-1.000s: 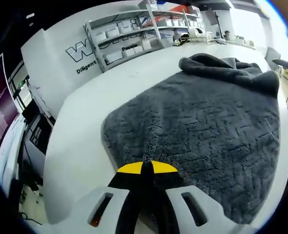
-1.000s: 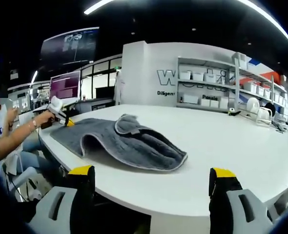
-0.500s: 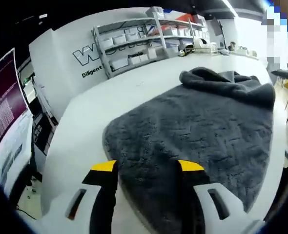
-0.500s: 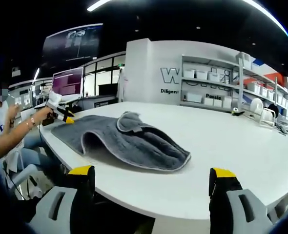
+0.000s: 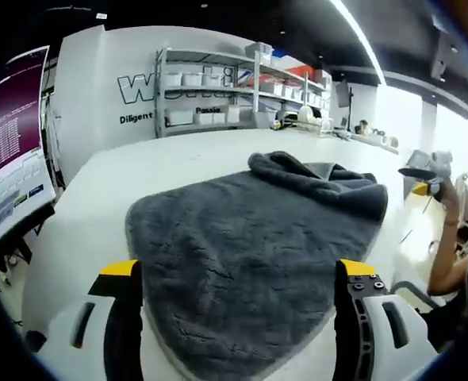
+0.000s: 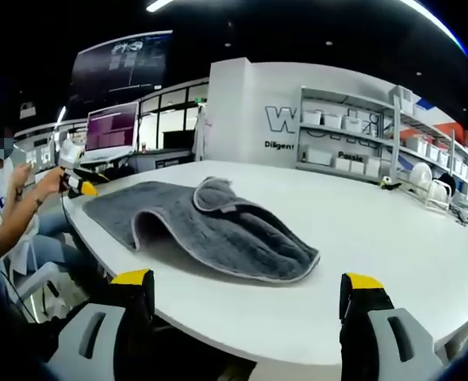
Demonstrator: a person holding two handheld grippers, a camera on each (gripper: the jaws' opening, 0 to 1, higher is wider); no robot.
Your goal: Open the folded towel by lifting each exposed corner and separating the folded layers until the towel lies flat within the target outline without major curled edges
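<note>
The grey towel [image 5: 250, 246] lies spread on the white table [image 5: 83, 214], its near edge between my left gripper's [image 5: 238, 274] wide open jaws, which hold nothing. The towel's far end is bunched in a rumpled fold [image 5: 321, 178]. In the right gripper view the towel [image 6: 210, 226] humps up in the middle, a folded layer resting on top. My right gripper [image 6: 247, 279] stands open, off the table's near edge and apart from the towel. A hand holds the left gripper [image 6: 77, 184] at the towel's far-left end. The right gripper [image 5: 423, 171] is small at the right of the left gripper view.
Shelves with white bins [image 6: 353, 135] line the back wall. A monitor [image 5: 16, 151] stands off the table's left side. The person's arm [image 6: 24, 210] reaches in at the left. Bare table top [image 6: 393, 238] stretches right of the towel.
My left jaws, shut at the towel's near edge a second ago, have opened wide and drawn back a little. The right gripper stays open, and its view has shifted slightly.
</note>
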